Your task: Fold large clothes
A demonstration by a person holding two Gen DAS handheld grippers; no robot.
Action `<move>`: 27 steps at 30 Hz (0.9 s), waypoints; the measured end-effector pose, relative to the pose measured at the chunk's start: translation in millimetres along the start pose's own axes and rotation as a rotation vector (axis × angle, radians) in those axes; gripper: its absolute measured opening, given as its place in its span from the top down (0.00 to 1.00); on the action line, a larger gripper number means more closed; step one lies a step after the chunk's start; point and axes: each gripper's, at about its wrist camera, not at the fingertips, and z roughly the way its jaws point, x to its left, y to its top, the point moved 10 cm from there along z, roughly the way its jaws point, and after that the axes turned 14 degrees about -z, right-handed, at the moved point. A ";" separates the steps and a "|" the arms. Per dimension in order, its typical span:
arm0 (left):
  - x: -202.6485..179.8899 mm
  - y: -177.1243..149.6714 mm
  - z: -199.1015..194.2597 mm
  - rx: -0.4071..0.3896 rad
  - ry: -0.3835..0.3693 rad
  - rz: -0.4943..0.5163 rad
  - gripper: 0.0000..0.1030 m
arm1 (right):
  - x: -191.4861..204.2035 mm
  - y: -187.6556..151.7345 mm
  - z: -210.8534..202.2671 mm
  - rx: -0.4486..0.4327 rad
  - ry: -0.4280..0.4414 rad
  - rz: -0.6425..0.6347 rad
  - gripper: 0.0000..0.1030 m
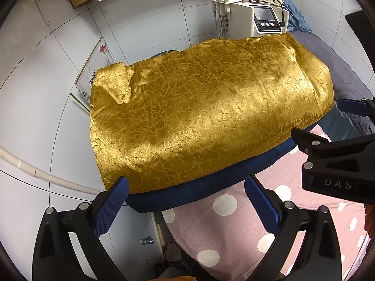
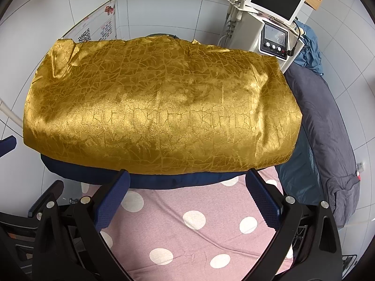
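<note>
A large gold garment with a crackle pattern [image 1: 206,107] lies spread flat over a dark blue layer [image 1: 187,196] on the bed; it also shows in the right wrist view [image 2: 159,112]. My left gripper [image 1: 187,194] is open and empty, its blue pads just short of the garment's near edge. My right gripper [image 2: 187,187] is open and empty at the same near edge, further right. The right gripper's body also shows at the right of the left wrist view [image 1: 337,161].
A pink sheet with white dots [image 2: 192,222] covers the near bed. A grey pillow or bundle [image 2: 323,126] lies at the right. A white machine with a screen [image 2: 274,14] stands behind. White tiled walls [image 1: 35,107] are at left and behind, with a poster [image 2: 98,28].
</note>
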 end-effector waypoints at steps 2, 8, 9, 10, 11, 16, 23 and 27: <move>-0.8 0.6 -0.5 -0.003 -0.006 -0.003 0.06 | 0.1 -0.1 0.1 0.000 -0.001 0.000 0.06; -4.0 6.4 -7.6 -0.078 -0.038 -0.014 0.06 | 0.5 -1.1 0.6 0.000 0.000 0.006 0.06; -5.0 6.5 -8.0 -0.077 -0.049 -0.019 0.06 | 0.3 -1.1 0.8 0.001 0.001 0.007 0.06; -5.9 6.5 -8.2 -0.075 -0.059 -0.023 0.06 | -0.1 -1.2 1.2 0.002 0.001 0.007 0.06; -6.3 6.7 -8.3 -0.077 -0.061 -0.024 0.06 | 0.2 -1.4 1.4 0.002 0.001 0.007 0.06; -7.5 7.0 -7.7 -0.076 -0.069 -0.026 0.06 | -1.8 -1.6 2.0 0.002 -0.001 0.010 0.06; -7.5 5.9 -8.0 -0.075 -0.074 -0.028 0.06 | -3.1 -1.8 1.8 0.002 -0.003 0.015 0.06; -7.8 5.1 -7.9 -0.074 -0.073 -0.022 0.06 | -2.9 -1.8 1.7 0.004 -0.003 0.014 0.06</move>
